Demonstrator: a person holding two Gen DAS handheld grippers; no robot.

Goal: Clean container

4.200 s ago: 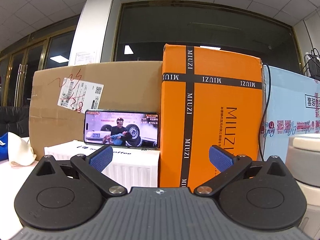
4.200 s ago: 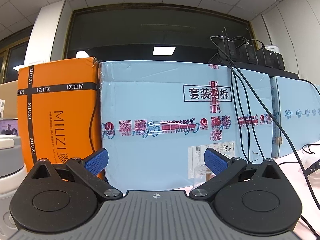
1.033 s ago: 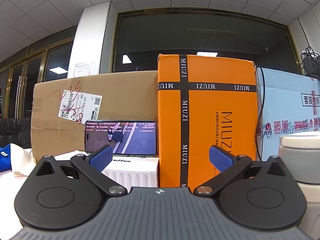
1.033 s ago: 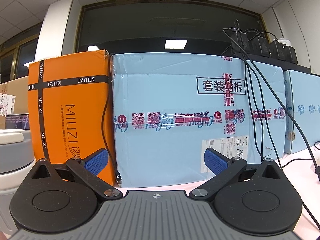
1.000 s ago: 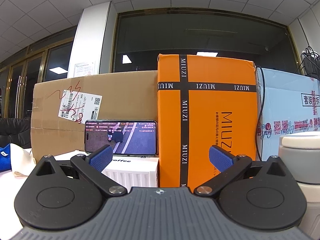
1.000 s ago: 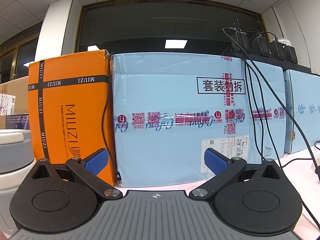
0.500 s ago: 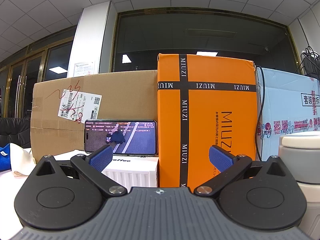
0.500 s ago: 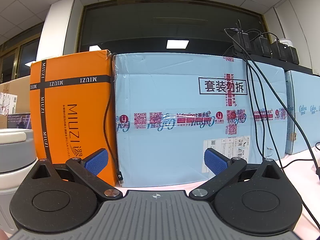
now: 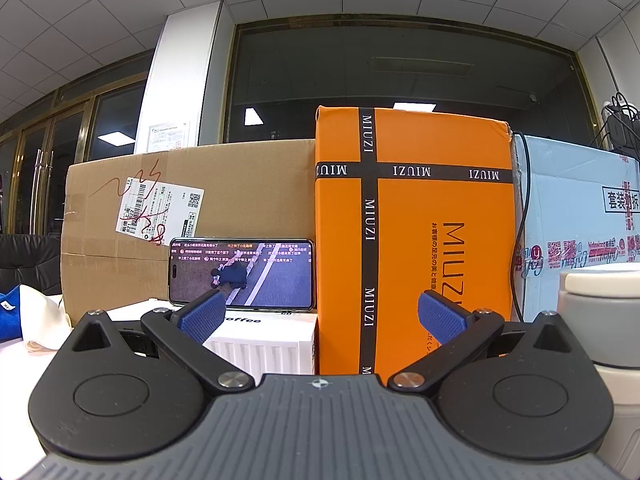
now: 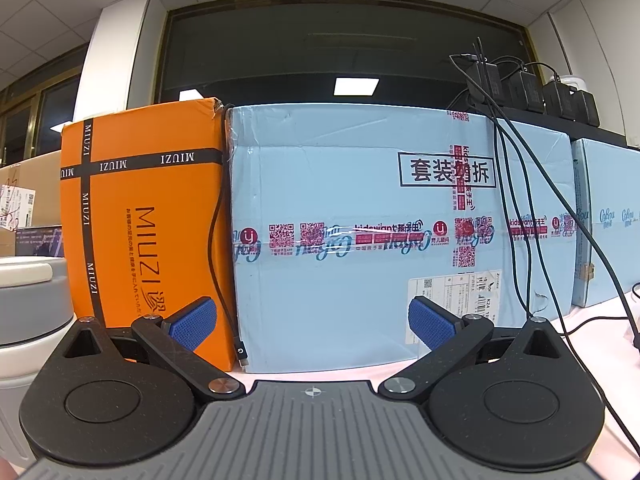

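Grey-white container (image 9: 600,320) stood on worktop (image 10: 592,316) at far R of left view, far L of right view (image 10: 28,304), w/ orange box (image 9: 412,220) behind. Left gripper (image 9: 320,316) & right gripper (image 10: 312,320) fingers spread wide, nothing held.

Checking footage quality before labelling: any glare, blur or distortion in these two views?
Left wrist view: sharp, fisheye bends the ceiling, lamp reflections in the dark window, phone screen readable. Right wrist view: sharp too, blue box edges bowed, tape on it glints slightly.
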